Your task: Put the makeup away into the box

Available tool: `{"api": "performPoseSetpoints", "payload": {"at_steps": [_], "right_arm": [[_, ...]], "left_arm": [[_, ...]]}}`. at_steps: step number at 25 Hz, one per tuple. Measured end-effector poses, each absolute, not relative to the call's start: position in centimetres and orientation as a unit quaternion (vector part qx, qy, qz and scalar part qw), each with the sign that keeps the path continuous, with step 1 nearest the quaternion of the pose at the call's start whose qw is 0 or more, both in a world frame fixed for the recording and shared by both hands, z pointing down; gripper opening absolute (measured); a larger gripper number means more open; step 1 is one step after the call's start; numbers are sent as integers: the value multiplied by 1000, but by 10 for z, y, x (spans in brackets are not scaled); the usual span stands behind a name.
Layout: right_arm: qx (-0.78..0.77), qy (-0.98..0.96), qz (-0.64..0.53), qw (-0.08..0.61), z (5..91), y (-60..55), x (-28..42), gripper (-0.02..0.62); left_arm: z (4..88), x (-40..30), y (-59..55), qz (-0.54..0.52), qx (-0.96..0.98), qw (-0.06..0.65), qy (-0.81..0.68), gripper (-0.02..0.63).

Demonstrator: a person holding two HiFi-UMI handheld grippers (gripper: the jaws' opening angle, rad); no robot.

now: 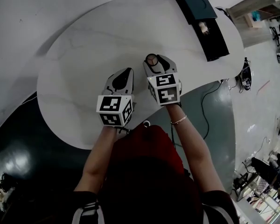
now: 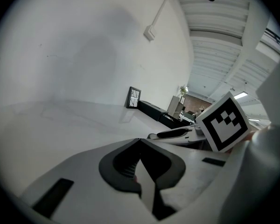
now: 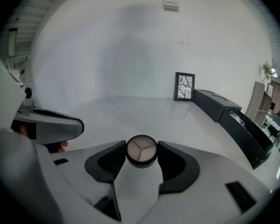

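One white table [image 1: 70, 64] bears a black box [image 1: 191, 1] beside a white wall [image 2: 84, 41].

Surface [image 1: 74, 64] lies bare and open from the near edge out to the black box [image 1: 215, 43] along the far right rim. A small framed picture [image 3: 184, 86] stands just left of the box's far end, seemingly touching it. Left hand-held gripper [image 1: 122, 76] sits close beside right hand-held gripper [image 1: 154, 62], leaving only a narrow gap; the right one's jaw gap is filled by a round compact [image 3: 141, 151].
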State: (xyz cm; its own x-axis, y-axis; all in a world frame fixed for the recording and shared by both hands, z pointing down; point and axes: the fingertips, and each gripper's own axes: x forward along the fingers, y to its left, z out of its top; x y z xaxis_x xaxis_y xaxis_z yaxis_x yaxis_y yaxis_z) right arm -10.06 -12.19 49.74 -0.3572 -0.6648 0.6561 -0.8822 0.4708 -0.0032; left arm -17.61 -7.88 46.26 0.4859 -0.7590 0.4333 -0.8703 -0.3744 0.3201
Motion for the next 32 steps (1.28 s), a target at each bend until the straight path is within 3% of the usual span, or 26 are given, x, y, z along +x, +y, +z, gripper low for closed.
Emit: {"api": "performPoseSetpoints", "payload": {"at_steps": [32], "right_arm": [[577,-749,195,260,463,-109,78,225]], "left_arm": [[440,-26,-97,124,872,221,-419,22]]}}
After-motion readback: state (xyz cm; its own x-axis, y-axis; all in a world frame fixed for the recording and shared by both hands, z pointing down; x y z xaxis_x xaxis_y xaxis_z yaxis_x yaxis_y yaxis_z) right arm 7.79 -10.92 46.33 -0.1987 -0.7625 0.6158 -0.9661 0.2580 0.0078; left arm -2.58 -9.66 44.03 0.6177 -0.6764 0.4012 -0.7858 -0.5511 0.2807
